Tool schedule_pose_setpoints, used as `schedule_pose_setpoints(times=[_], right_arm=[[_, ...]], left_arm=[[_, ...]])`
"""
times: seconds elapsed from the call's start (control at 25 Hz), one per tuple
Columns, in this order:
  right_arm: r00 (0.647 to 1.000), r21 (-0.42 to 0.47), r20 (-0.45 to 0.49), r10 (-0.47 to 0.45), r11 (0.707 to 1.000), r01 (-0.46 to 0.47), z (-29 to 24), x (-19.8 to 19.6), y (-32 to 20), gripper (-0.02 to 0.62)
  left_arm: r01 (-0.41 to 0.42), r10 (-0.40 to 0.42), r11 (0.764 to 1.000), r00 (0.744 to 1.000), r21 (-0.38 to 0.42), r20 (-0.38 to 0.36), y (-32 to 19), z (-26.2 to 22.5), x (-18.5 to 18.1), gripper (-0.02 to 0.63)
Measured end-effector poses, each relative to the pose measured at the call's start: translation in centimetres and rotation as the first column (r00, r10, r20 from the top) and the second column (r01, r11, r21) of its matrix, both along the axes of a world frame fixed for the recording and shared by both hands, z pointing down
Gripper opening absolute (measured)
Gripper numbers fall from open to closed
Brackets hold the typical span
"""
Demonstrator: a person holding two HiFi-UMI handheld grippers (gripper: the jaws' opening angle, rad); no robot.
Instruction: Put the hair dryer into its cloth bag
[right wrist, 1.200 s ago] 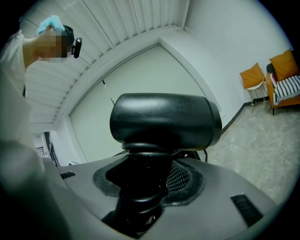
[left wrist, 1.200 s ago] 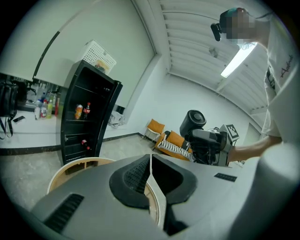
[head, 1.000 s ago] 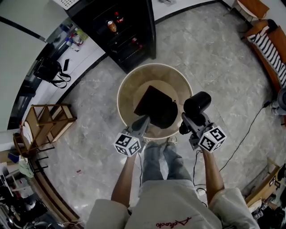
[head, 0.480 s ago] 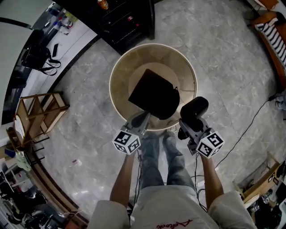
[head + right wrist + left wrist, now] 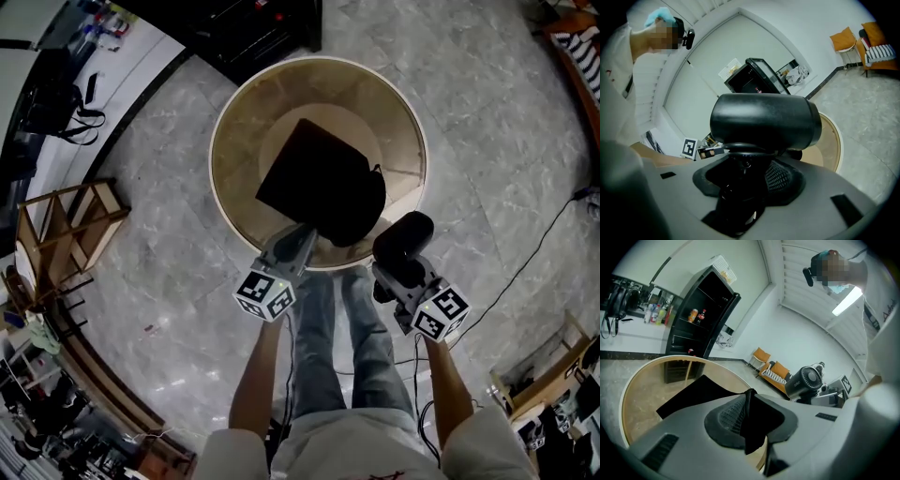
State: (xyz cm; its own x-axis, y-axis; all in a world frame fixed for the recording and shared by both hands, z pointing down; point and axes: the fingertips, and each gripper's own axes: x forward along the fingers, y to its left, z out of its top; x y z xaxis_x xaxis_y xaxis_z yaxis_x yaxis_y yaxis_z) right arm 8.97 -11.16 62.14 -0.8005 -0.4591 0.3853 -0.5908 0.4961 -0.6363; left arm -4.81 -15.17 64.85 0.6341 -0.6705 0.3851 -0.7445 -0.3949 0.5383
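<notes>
1. On a grey stone floor [image 5: 487,169], the head view shows a round wooden table [image 5: 230,169]. The black cloth bag [image 5: 319,178] lies on it, and the left gripper [image 5: 302,234] is at the bag's near edge. The right gripper [image 5: 392,274] carries the hair dryer [image 5: 405,239] just off the rim.
2. In the left gripper view, the jaws are closed on a fold of the cloth bag. Behind stand a black cabinet [image 5: 701,305] and orange chairs [image 5: 769,369]. The print on the hair dryer is too small to read.
3. In the right gripper view, the jaws clamp the hair dryer's handle, with a white wall [image 5: 717,51] behind.
</notes>
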Motion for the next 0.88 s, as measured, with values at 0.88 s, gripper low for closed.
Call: schedule_pose_setpoints(times=[0.88], right_arm=[[0.929,0.029,-0.257,-0.266,0.959,0.282,6.9,-0.7,1.7,0.209]], left_arm=[[-0.231,0.223,0.973,0.950,0.015,0.220,-1.9,5.2,5.8,0.041]])
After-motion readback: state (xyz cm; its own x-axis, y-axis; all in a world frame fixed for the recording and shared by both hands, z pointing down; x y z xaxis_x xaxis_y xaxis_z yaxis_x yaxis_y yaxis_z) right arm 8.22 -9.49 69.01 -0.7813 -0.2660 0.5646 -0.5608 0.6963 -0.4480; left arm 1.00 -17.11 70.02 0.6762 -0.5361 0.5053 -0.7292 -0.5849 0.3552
